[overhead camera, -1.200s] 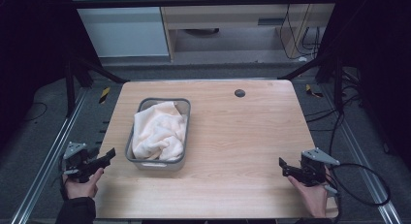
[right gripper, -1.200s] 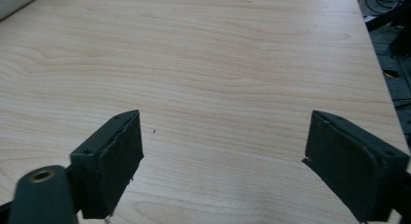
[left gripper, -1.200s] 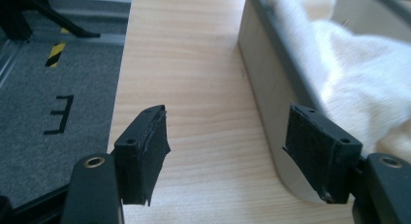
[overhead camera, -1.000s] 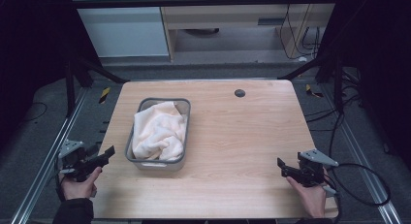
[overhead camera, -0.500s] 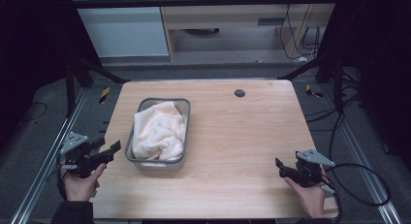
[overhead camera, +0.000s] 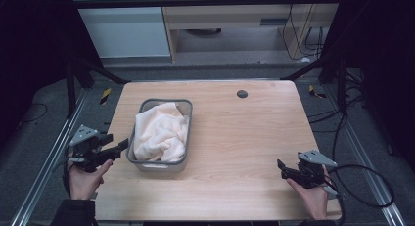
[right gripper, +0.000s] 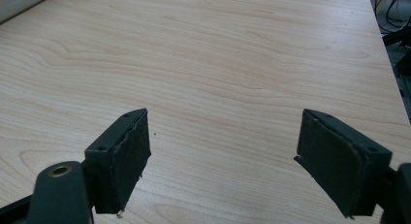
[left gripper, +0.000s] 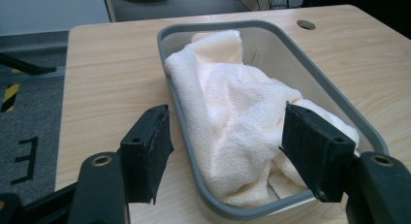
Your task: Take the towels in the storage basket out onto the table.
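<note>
Just beside grey bin of towel — left gripper, jaws apart, empty.

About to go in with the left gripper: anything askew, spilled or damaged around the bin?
Nothing stands out. The cream towel lies bunched inside the grey bin, which sits upright on the table. No spill or damage shows.

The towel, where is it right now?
In the high view the towel lies bunched inside the grey bin on the table's left half, just beyond the open left gripper.
</note>
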Tool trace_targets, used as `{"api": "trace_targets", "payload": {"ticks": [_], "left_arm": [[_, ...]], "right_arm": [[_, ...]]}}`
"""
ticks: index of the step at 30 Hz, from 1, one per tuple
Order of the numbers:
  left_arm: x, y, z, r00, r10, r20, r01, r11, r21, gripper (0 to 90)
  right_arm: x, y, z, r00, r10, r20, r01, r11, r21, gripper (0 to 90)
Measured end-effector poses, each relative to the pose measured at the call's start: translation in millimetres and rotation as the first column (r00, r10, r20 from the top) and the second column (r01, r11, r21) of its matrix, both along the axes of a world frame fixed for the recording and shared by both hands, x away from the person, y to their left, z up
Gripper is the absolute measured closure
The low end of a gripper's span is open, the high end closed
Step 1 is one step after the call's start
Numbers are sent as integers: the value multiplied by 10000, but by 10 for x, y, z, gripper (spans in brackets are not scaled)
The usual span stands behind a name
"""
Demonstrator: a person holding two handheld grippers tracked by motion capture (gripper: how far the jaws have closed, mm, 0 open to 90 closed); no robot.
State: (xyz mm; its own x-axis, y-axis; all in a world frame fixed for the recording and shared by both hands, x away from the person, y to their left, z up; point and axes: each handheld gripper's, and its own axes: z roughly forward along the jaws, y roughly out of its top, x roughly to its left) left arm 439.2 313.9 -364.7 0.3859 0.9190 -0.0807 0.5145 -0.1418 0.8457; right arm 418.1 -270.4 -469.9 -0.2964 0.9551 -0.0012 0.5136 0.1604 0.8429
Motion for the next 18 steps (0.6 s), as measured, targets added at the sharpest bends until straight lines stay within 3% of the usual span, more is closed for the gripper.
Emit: {"api": "trace_targets", "payload": {"ticks": [10, 18], "left_arm": [[286, -270, 76, 9944, -713, -784, 766, 9948, 664, 302], [499, -420, 45, 9804, -1150, -1601, 1337, 9847, 1114, 283]], "right_arm": [[5, 4, -5, 10000, 53, -51, -53, 9999, -88, 179], [15, 4, -12, 9999, 74, -112, -77, 9997, -243, 167]]}}
